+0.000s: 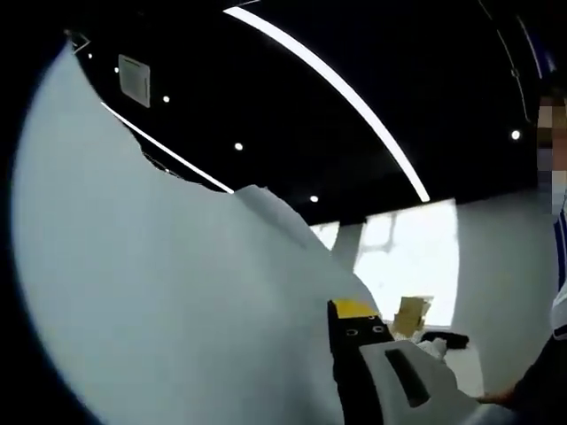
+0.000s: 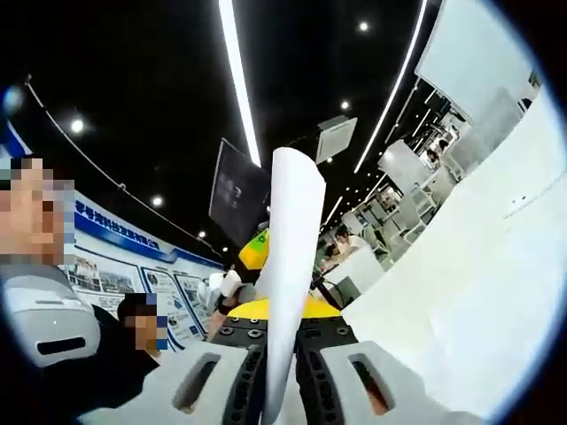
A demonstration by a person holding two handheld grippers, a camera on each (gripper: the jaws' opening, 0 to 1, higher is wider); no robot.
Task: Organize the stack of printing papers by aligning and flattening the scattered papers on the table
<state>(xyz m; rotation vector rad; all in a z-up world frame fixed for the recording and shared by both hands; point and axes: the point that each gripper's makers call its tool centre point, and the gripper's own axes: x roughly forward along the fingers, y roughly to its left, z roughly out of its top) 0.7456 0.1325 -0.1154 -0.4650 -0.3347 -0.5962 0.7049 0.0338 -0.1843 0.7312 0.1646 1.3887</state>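
A large white sheet of printing paper [image 1: 177, 292] is lifted in front of the dark ceiling and covers the left and middle of the left gripper view. My left gripper [image 1: 306, 312] is shut on it. Its right fingertip [image 1: 354, 310], black with a yellow tip, lies against the sheet, and the other jaw is hidden behind the paper. In the right gripper view a white paper [image 2: 291, 257] rises edge-on between the jaws, curling slightly at the top. My right gripper [image 2: 282, 329] is shut on it.
A wide white surface [image 2: 469, 283] takes up the right of the right gripper view; I cannot tell whether it is paper. People [image 2: 44, 328] stand at the left by a blue wall display. Another person's sleeve [image 1: 540, 390] is close on the right.
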